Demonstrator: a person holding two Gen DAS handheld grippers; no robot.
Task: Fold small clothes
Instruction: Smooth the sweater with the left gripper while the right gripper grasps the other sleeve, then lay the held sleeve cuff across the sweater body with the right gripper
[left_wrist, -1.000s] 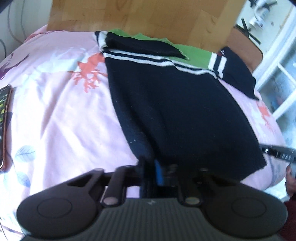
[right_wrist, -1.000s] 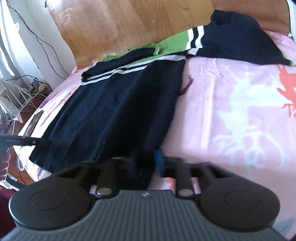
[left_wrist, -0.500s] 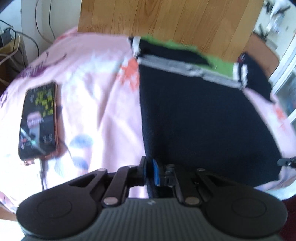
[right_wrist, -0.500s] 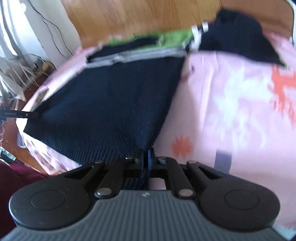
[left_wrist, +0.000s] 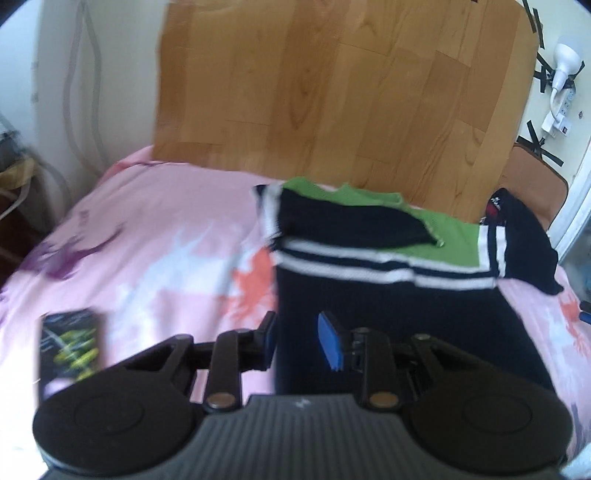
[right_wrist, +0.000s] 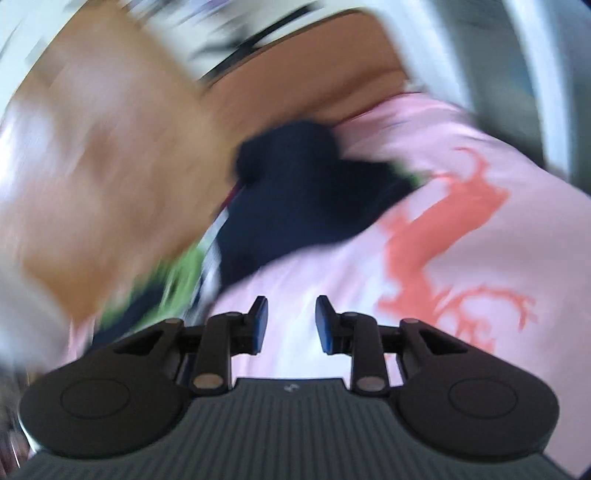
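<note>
Navy sweater lies flat on your pink bed; left tool and right tool both opening, nothing gripped.

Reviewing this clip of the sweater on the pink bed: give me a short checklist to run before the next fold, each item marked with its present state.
1. Left gripper free of cloth: ok. Its jaws are opening, with nothing pinched between them.
2. Right gripper free of cloth: ok. Jaws opening over the bare pink bedsheet.
3. Sweater lying flat: ok in the left wrist view.
4. Left sleeve folded over the chest: ok.
5. Right sleeve folded in: not ok, it lies spread outward.
6. Phone clear of the sweater: ok, it lies apart on the sheet.
7. Right wrist view sharp enough to aim: not ok, heavily blurred.
</note>
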